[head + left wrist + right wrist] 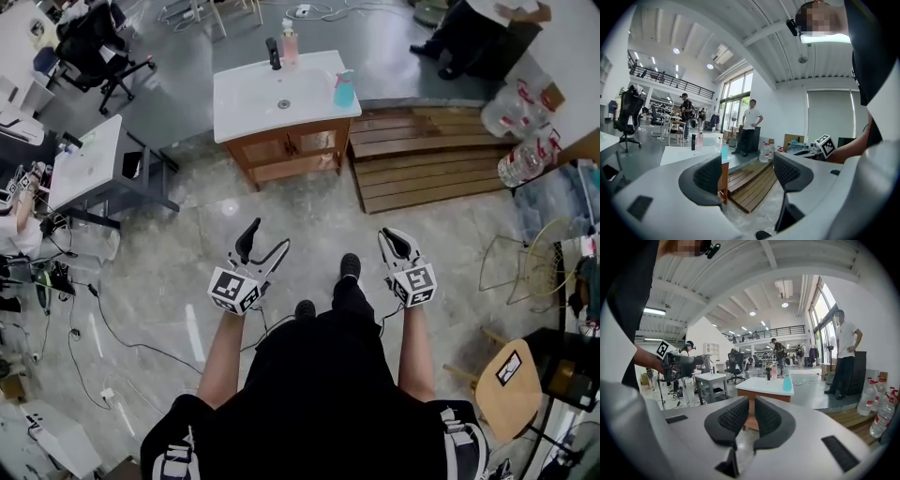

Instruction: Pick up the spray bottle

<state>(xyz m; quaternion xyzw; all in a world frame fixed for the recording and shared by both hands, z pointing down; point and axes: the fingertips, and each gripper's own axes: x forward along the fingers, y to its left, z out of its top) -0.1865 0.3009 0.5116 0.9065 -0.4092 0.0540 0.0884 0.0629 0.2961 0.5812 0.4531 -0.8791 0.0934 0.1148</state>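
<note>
head view: we look down on the left claw [267, 237] and the right claw [392, 235], both over the floor [309, 211] and well apart from the counter [239, 112] ahead. the spray bottle [344, 90], teal, stands upright near the counter's right edge. a pink bottle [289, 44] stands at its far edge. only this view shows the drain [284, 104] in the counter top and the whole wooden platform [422, 155] beside the counter.

left gripper view: the left claw is wide, with nothing between its jaws. through the gap we see the platform's boards and a corner of the counter. the spray bottle shows just above the left jaw, partly cut off by it. this view alone gives the right claw's marker cube [825, 144] from the side.

right gripper view: the right claw is narrow, its jaws drawn in to a slit with nothing between them. here the spray bottle stands clear above the jaws, on the counter's near right corner, with the pink bottle behind it. water jugs [876, 408] and a standing person [844, 357] fill the right side.
</note>
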